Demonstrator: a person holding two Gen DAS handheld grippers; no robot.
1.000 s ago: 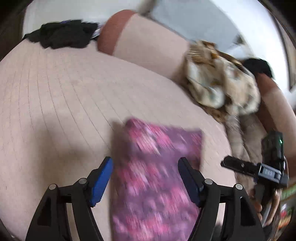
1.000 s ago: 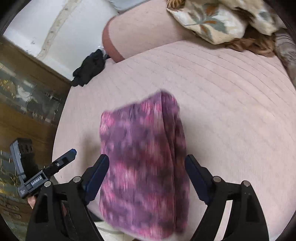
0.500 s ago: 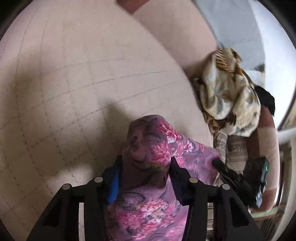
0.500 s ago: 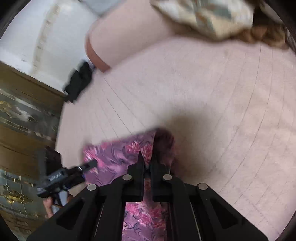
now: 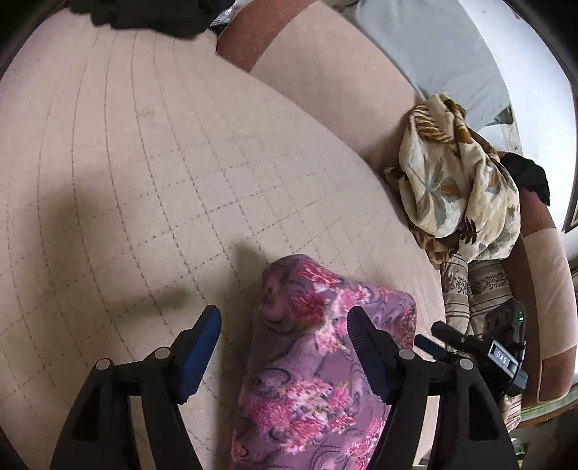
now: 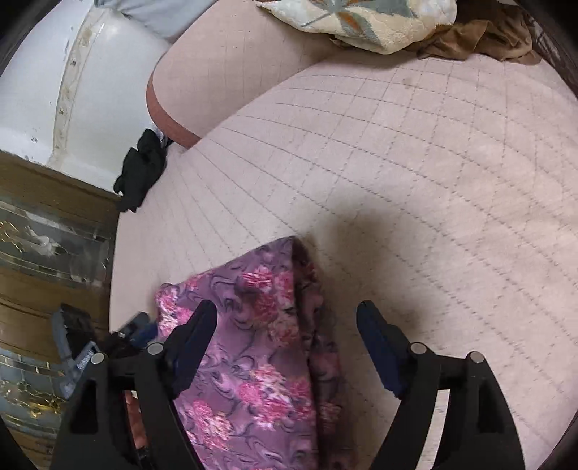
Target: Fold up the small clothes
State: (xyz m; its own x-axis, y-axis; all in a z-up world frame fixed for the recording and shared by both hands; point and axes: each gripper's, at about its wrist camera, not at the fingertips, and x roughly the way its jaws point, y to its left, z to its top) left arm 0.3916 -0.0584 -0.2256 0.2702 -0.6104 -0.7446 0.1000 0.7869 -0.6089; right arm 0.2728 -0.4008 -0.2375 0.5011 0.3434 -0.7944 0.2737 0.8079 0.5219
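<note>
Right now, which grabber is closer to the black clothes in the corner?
Left. The black clothes lie far across the sofa, ahead of the left gripper. From the right gripper they sit far off to its left side. Both are far away.

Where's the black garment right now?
The black garment lies bunched at the far left corner of the pink quilted cushion in the right wrist view, beside the bolster's end, well away from the purple floral cloth.

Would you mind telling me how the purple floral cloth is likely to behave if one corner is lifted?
The purple floral cloth looks soft and plush, so it would probably droop. Its rounded, bulging fold suggests some thickness. On the quilted cover it would likely drag rather than slide.
</note>
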